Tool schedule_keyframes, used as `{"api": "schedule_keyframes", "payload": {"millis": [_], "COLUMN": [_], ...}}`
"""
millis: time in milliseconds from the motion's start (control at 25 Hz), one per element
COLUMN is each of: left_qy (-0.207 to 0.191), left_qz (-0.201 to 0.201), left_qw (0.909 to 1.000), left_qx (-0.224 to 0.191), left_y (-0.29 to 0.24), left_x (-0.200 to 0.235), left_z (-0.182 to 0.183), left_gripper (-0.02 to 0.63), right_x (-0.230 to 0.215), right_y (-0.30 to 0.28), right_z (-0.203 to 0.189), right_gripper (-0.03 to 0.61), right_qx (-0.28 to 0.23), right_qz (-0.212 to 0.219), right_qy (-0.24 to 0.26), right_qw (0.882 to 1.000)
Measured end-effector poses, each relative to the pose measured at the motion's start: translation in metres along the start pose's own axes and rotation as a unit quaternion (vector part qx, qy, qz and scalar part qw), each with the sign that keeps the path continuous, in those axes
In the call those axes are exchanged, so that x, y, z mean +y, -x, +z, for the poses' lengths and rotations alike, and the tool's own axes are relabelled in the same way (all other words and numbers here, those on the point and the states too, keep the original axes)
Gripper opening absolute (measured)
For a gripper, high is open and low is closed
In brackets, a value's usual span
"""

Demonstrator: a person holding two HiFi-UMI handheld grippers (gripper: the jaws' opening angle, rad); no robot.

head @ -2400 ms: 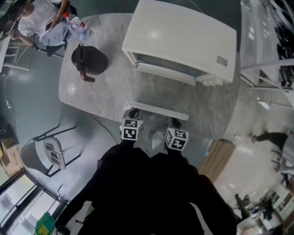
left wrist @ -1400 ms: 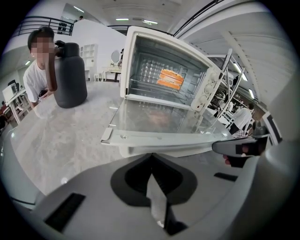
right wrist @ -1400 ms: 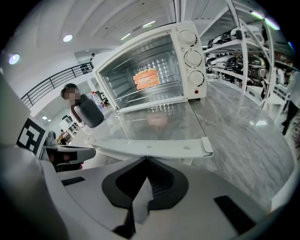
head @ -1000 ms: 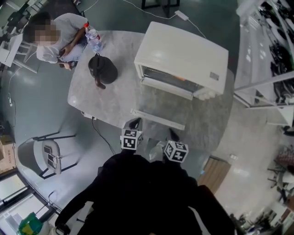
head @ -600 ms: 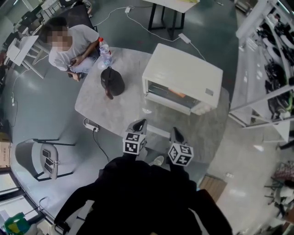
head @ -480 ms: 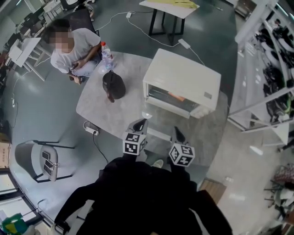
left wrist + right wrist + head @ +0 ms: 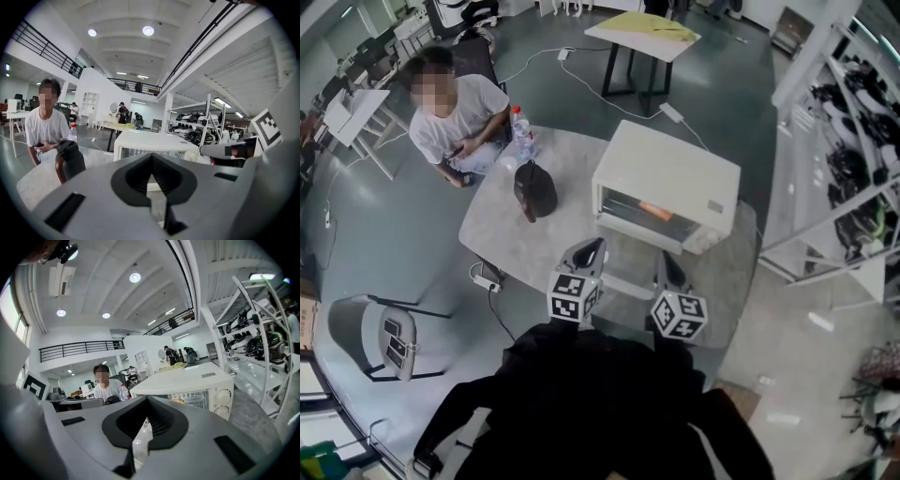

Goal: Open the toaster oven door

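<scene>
Toaster oven: a white toaster oven [image 7: 670, 173] stands on the far right part of the round grey bench [image 7: 502, 234], its front turned toward the person who holds the tools.
Oven door: the door [image 7: 630, 279] is swung down and lies about flat, reaching from the oven's front toward the near edge of the bench; the opening above it is uncovered.
Inside the oven: an orange item [image 7: 654, 210] shows in the opening; I cannot tell what it is.
Oven knobs: two round knobs [image 7: 220, 397] sit one above the other at the right of the oven's front.
Left tool: the left tool [image 7: 591, 246] points away from the person toward the oven, at the left side of the lowered door; its jaws [image 7: 151, 159] are closed tip to tip and grip nothing.
Right tool: the right tool [image 7: 666, 260] lies alongside, at the right side of the door, aimed the same way; its jaws [image 7: 146, 401] are also pressed together, with nothing between them.
Arms: both dark-sleeved forearms reach forward close together, so the two tools sit side by side over the near edge of the bench, neither touching the oven body.
Jug: a black jug [image 7: 534, 189] stands left of the oven.
Bottle: a clear bottle [image 7: 522, 133] stands at the far left rim.
Seated person: a person in a white shirt [image 7: 459, 108] sits just beyond that rim.
</scene>
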State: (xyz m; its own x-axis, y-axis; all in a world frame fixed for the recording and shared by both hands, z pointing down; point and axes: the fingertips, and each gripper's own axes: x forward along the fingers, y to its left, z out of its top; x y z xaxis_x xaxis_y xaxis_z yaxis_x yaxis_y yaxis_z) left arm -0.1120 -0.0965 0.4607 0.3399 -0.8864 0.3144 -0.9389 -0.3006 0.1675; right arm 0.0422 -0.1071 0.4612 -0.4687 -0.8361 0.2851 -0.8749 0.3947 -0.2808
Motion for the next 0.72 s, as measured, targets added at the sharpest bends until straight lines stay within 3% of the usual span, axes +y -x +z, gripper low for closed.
{"api": "schedule_keyframes", "payload": {"millis": [400, 720], "left_qy": [-0.005, -0.003], "left_qz": [-0.006, -0.002], "left_qw": [0.9995, 0.9992], "left_qx": [-0.032, -0.039], "left_y": [0.011, 0.013], "left_x": [-0.006, -0.007], "left_z": [0.028, 0.028], "left_gripper": [0.003, 0.003], "right_x": [0.004, 0.003], "right_y": [0.005, 0.007], "right_z": [0.02, 0.018], "right_gripper": [0.003, 0.003], "right_qx": [-0.023, -0.024], "right_qz": [0.004, 0.007], "right_qy": [0.0, 0.004], "right_qw": [1.0, 1.0]}}
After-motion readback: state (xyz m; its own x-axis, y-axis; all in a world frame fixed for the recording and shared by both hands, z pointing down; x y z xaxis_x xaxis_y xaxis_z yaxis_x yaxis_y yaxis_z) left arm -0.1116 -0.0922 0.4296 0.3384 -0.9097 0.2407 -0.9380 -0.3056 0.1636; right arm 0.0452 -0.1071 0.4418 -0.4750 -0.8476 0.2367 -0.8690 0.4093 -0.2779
